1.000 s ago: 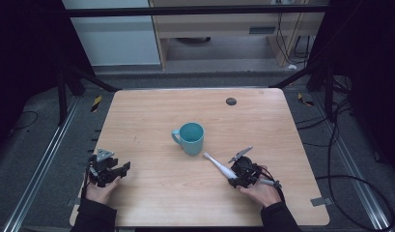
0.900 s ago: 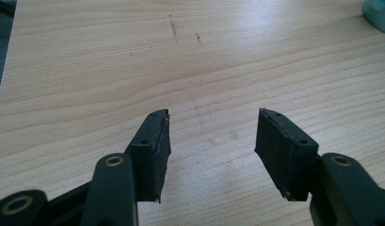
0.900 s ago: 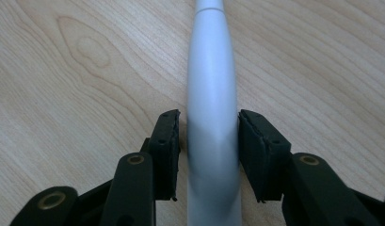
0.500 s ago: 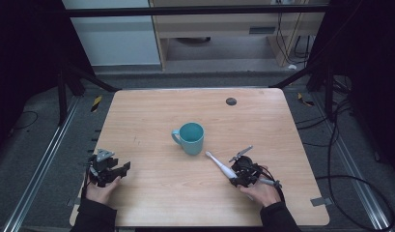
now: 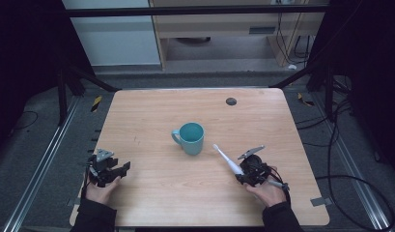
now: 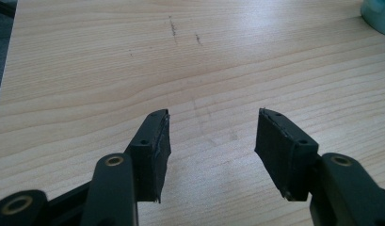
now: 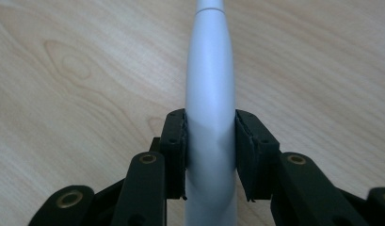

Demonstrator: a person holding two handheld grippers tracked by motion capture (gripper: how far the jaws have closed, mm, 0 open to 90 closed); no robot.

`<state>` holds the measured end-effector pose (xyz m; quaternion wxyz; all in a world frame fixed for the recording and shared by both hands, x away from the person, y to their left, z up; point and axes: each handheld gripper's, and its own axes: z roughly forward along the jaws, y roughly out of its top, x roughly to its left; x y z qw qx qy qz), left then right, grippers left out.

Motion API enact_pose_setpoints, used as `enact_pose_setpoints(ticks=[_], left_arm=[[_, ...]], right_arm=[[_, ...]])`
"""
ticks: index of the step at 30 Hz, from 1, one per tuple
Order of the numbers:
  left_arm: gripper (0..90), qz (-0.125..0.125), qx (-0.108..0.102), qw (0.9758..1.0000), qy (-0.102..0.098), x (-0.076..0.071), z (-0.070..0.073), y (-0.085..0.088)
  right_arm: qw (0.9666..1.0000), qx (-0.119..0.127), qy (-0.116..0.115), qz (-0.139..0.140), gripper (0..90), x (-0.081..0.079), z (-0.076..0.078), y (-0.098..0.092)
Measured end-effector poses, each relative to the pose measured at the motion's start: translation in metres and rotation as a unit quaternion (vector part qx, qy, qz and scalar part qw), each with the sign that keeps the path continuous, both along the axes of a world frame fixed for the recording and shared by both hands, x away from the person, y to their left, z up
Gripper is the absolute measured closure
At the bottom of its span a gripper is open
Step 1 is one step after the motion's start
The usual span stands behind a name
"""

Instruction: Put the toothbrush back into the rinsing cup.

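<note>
A white electric toothbrush (image 5: pixel 226 162) lies at the table's front right, its head end pointing toward a teal mug (image 5: pixel 191 137) that stands upright mid-table. My right gripper (image 5: pixel 241 174) has just been closing and is now shut on the toothbrush's handle. In the right gripper view both pads press the sides of the toothbrush (image 7: pixel 210 94), held by the right gripper (image 7: pixel 210 155). My left gripper (image 5: pixel 120 169) rests at the front left, open. The left gripper view shows bare wood between the wide-apart jaws of the left gripper (image 6: pixel 211 141), with the mug's edge (image 6: pixel 378 14) at the top right.
The wooden table (image 5: pixel 161 111) has a small black round disc (image 5: pixel 231 101) near its far edge. Metal rails and cables run along the floor on both sides. A person's hands hold the grippers at the near edge.
The right gripper's jaws have drawn in on the toothbrush handle, and the brush's head end has shifted slightly toward the far right. The left hand has not moved.
</note>
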<state>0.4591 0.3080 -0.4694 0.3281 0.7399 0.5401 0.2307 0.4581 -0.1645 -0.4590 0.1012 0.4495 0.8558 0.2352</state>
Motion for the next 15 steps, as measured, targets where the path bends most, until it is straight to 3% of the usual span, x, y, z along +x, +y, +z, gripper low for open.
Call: enact_pose_setpoints(ticks=[6,8,9,11,12,15], left_arm=[[44.8,0.000,0.000,1.0000,0.000,0.000,0.000,0.000],[44.8,0.000,0.000,1.0000,0.001,0.001,0.000,-0.001],[44.8,0.000,0.001,1.0000,0.001,0.001,-0.001,-0.001],[44.8,-0.001,0.001,1.0000,0.001,0.001,-0.001,-0.001],[44.8,0.000,0.001,1.0000,0.001,0.001,-0.001,-0.001],[44.8,0.001,0.000,1.0000,0.001,0.001,-0.001,-0.001]], right_arm=[[0.9976,0.038,-0.048,-0.033,66.2,0.000,0.010,-0.011],[0.9955,0.050,-0.067,-0.045,66.2,0.001,0.013,-0.013],[0.9930,0.062,-0.085,-0.054,66.2,0.002,0.016,-0.015],[0.9921,0.065,-0.090,-0.058,66.3,0.002,0.017,-0.015],[0.9895,0.076,-0.104,-0.066,66.2,0.003,0.020,-0.016],[0.9866,0.083,-0.121,-0.072,66.2,0.004,0.024,-0.016]])
